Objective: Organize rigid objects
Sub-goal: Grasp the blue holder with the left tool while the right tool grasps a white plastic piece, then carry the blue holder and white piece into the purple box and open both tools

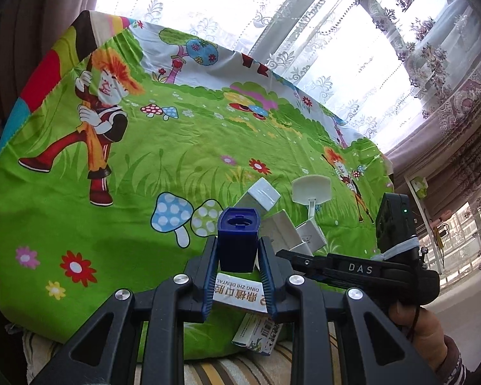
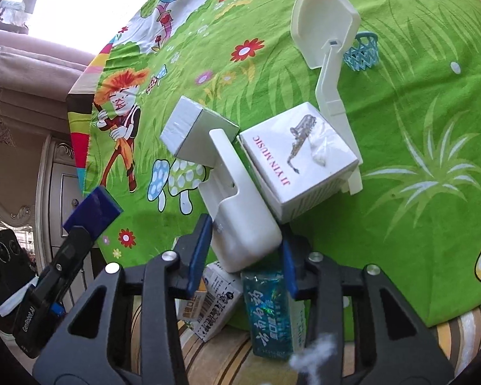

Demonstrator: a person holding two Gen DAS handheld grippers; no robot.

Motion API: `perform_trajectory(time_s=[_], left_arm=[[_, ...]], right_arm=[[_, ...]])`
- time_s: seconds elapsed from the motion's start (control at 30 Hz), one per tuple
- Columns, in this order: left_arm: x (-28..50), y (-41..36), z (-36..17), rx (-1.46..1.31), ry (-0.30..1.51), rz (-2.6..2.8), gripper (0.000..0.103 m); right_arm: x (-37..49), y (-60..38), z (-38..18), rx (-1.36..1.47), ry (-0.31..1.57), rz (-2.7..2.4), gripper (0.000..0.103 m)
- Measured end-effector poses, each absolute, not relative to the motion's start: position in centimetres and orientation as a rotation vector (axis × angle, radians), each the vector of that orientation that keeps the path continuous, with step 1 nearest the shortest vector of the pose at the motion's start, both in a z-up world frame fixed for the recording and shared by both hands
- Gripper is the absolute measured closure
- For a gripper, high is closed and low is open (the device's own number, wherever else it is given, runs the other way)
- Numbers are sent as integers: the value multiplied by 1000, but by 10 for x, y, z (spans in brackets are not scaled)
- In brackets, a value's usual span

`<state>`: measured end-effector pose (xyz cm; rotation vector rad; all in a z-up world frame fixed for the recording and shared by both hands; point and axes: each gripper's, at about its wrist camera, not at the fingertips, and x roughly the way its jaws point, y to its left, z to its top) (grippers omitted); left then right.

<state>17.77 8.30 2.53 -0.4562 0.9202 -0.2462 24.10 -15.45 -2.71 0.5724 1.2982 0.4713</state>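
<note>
So my left gripper point(image 1: 239, 264) is clamped tight on a little dark blue box point(image 1: 238, 240), an open-topped plastic thing with a round hole showing in its top, and I've got it held up off the cartoon cloth point(image 1: 138, 166), that bright green one with the mushrooms and flowers on it. From the right wrist view you can see the same blue box sticking out of the left gripper over at the left edge, well apart from the pile. My right gripper point(image 2: 247, 250) has its blue pads on either side of a white plastic holder point(image 2: 237, 211), the chunky rounded one with a flat tab sticking up; the jaws look pressed against its rounded base. That holder leans between a grey-and-white box point(image 2: 192, 128) and a white box printed JI YIN MUSIC point(image 2: 296, 160) with a saxophone on it, touching both. Behind the music box there's a white toy basketball stand point(image 2: 327, 25) with a small teal hoop point(image 2: 362, 51) beside its backboard. Right under my right gripper, at the near edge of the cloth, sit a teal toothpaste box point(image 2: 269, 314) and a white barcode box point(image 2: 215, 304), side by side. Striped fabric point(image 2: 208, 353) shows below them.
</note>
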Motion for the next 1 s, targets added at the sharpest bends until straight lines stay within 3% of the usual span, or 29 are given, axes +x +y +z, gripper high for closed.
perform_trajectory(time_s=[0.17,1.0], left_arm=[[172,85,19,-471,922,-234,77],[134,43,49,-420,844,-309,77]], right_arm=[[236,-155,-15,558,1257,514,74],[153,-212,69,452,941,472,74]])
